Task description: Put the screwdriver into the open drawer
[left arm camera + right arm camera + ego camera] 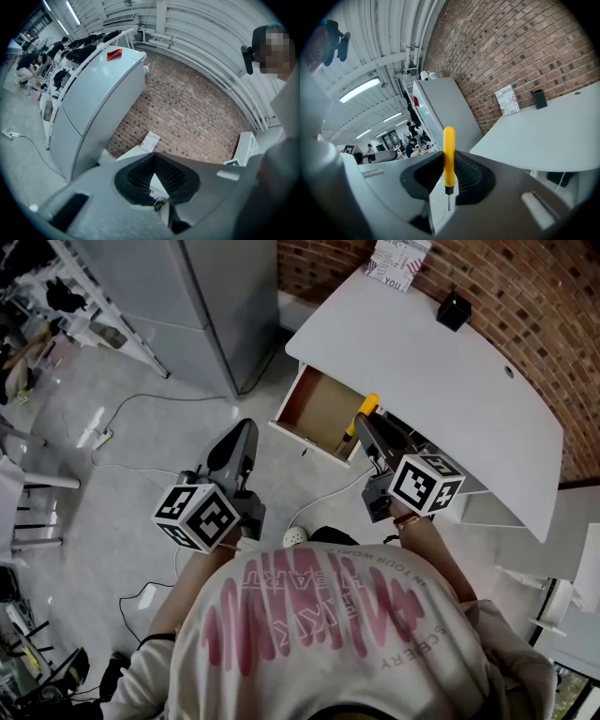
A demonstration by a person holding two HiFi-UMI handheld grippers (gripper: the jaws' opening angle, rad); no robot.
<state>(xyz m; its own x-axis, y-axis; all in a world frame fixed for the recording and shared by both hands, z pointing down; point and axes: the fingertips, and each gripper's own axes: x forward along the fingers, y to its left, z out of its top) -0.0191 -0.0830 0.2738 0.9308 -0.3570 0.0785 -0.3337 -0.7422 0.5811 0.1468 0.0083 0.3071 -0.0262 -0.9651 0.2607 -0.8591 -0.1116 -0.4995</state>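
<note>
Screwdriver [448, 154] crosswise in right tongs [449, 165] beside open drawer [319, 405]

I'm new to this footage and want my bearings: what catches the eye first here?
A bright yellow screwdriver, clamped in the right tongs, stands out most. Right by it, a drawer with a brown inside hangs open under the white desk, which stands against a red brick wall.

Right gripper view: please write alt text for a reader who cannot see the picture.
The right tongs are shut on a yellow-handled screwdriver, which stands upright in the picture with its metal tip down. Behind are a white desk and a red brick wall.
</note>
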